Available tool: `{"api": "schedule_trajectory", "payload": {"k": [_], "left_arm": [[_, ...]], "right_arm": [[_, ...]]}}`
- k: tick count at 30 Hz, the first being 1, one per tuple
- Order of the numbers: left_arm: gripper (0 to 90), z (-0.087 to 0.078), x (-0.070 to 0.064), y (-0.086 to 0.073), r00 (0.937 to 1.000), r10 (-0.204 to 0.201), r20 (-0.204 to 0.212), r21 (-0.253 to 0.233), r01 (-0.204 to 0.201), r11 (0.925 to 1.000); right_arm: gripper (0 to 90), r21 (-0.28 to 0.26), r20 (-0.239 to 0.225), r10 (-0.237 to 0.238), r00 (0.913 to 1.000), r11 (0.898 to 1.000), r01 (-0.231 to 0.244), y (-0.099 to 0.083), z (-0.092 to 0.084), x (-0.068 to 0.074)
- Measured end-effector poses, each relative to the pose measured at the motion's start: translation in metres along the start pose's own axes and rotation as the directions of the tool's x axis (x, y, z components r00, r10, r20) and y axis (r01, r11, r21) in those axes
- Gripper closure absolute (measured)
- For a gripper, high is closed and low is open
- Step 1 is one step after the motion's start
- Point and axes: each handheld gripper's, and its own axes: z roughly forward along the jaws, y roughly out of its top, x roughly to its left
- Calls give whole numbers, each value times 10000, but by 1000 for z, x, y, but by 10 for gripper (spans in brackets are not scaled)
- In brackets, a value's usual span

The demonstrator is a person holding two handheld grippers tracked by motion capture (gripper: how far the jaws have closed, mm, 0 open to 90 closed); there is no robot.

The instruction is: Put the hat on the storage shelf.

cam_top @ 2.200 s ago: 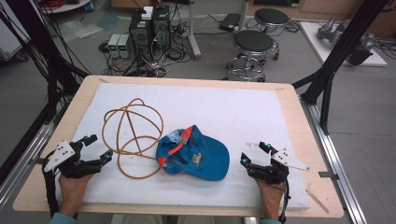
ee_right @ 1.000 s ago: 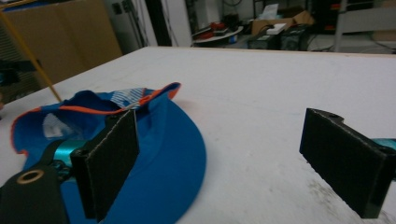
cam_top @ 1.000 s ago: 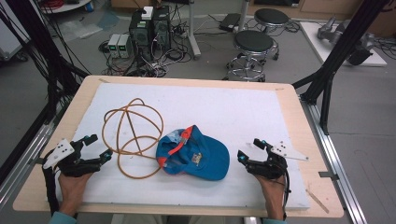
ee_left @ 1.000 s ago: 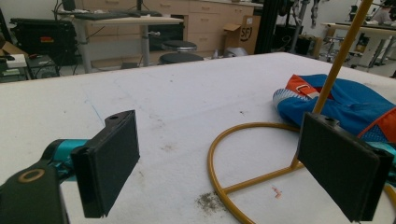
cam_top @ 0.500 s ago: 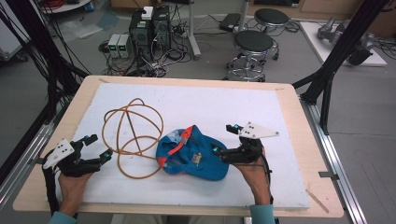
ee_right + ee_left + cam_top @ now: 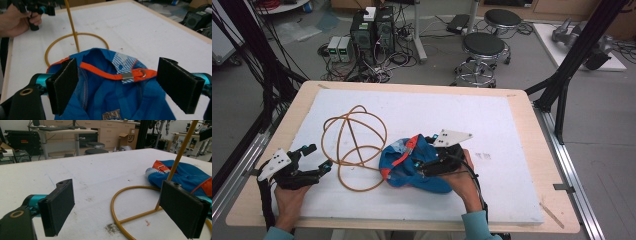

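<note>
Right tool [image 6: 424,161] hovered over the blue cap [image 6: 412,167], jaws spread wide and grasping nothing — one pad on each side of the cap's opening in the right gripper view. Directly below that tool the cap lay upside down on the white bench [image 6: 512,130], showing an orange strap [image 6: 110,73] with a metal buckle [image 6: 128,76] and a striped patch inside. A label at the bottom edge was cut off and unreadable. Beyond the cap sat a yellow wire frame [image 6: 354,145], loops crossing. Left tool [image 6: 314,159] rested released near the frame — its right pad hid part of the cap's brim [image 6: 202,188].
</note>
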Motion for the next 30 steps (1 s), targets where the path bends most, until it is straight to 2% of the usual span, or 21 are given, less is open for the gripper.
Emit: {"api": "schedule_trajectory", "payload": {"k": [5, 10, 13, 15, 17, 21, 23, 27, 30], "left_arm": [[134, 0, 1, 0, 10000, -98, 8, -21, 98, 9999], [134, 0, 2, 0, 9999, -101, 26, -13, 101, 9999], [134, -1, 1, 0, 9999, -100, 44, -47, 101, 9999], [134, -1, 1, 0, 10000, -75, 48, -70, 75, 9999], [134, -1, 1, 0, 9999, -122, 53, -98, 123, 9999], [134, -1, 2, 0, 9998, -162, 74, -124, 162, 9998], [134, -1, 2, 0, 9998, -162, 76, -129, 163, 9998], [134, -1, 3, 0, 9998, -200, 99, -142, 201, 9997], [134, -1, 3, 0, 9997, -218, 94, -150, 219, 9996]], "right_arm": [[187, 674, -343, -301, 9990, 9972, 324, 0, 18, 6], [229, 988, -615, -609, 9962, 9929, 668, 2, 34, 11], [254, 944, -828, -409, 9957, 9943, 487, -1, 42, 12], [264, 1007, -825, -490, 9954, 9933, 572, -2, 45, 13], [277, 1433, -900, -811, 9926, 9853, 935, -7, 55, 16], [276, 1640, -1019, -866, 9910, 9811, 1026, -9, 63, 18], [277, 1925, -1087, -1104, 9879, 9727, 1299, -10, 70, 21], [281, 2118, -1035, -1269, 9865, 9663, 1466, -10, 76, 24], [354, 2188, -795, -1465, 9860, 9625, 1606, -10, 80, 24]]}}
